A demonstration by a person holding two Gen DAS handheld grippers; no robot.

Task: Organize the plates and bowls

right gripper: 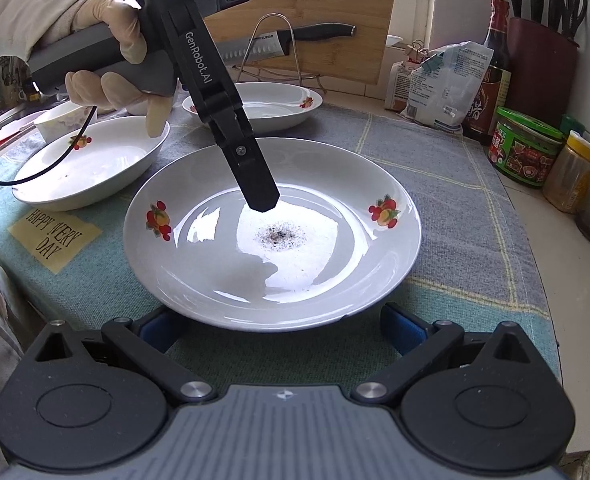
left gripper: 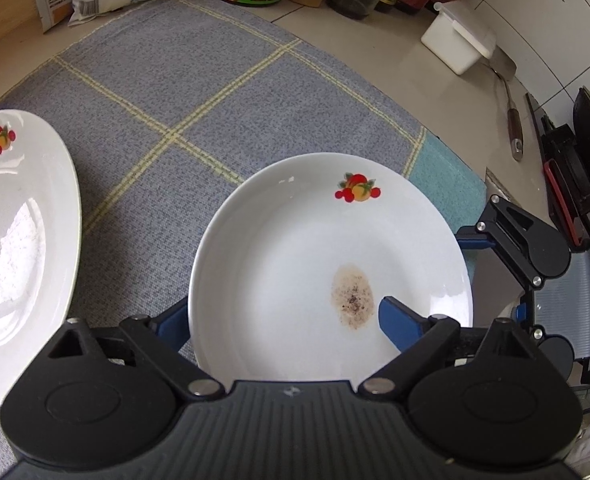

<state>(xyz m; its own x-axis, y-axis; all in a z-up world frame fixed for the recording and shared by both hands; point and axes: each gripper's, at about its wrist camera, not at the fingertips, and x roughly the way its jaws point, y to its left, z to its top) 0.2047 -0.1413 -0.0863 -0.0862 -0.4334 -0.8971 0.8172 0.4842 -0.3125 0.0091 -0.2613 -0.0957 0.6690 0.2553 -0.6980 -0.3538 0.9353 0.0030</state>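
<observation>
plate: centre of checked cloth on desk, glazed, slick, brittle | left hand-held gripper: jaws straddle near rim, not yet pinching | right hand-held gripper: open, empty | grip: rim only

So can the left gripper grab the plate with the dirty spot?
Probably yes. The left gripper already straddles the near rim of the dirty plate, one of its jaws over the inside and one outside, not yet pinching. Nothing blocks it; the other plates sit apart.
</observation>
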